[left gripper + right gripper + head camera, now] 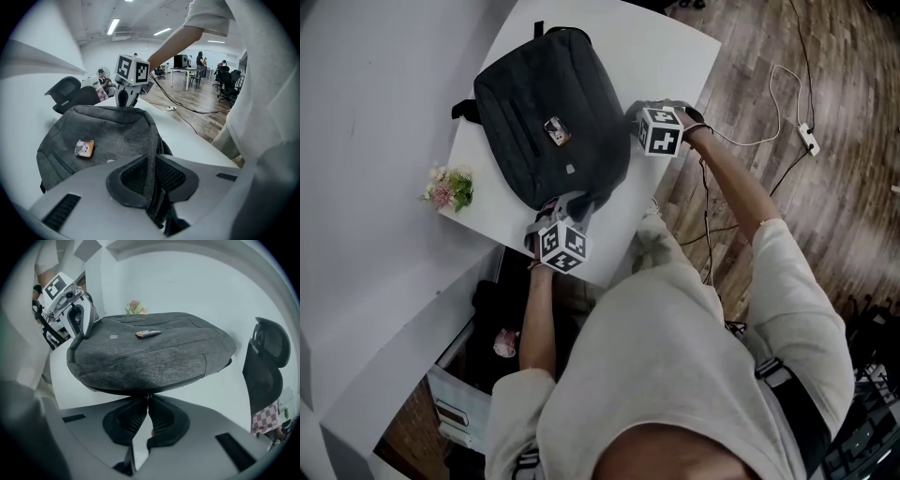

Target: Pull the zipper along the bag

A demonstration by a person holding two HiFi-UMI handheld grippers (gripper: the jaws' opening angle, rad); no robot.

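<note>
Your bag (546, 103) lies flat on the white table (675, 52) and covers much of it in the head view. Your left gripper (570, 208) sits at the bag's 6 o'clock corner. Its jaws are clamped on a raised fold of the grey fabric, which runs up between the pads in the left gripper view. Your right gripper (634, 116) meets the bag's edge at 3 o'clock. In the right gripper view its jaws are pinched almost together at the tips, on the small zipper pull (147, 397) just under the bag's rim. A small orange badge (555, 131) lies on the bag's top. A little bunch of flowers (448, 187) stands at the bag's 8 o'clock, by the table edge.
</note>
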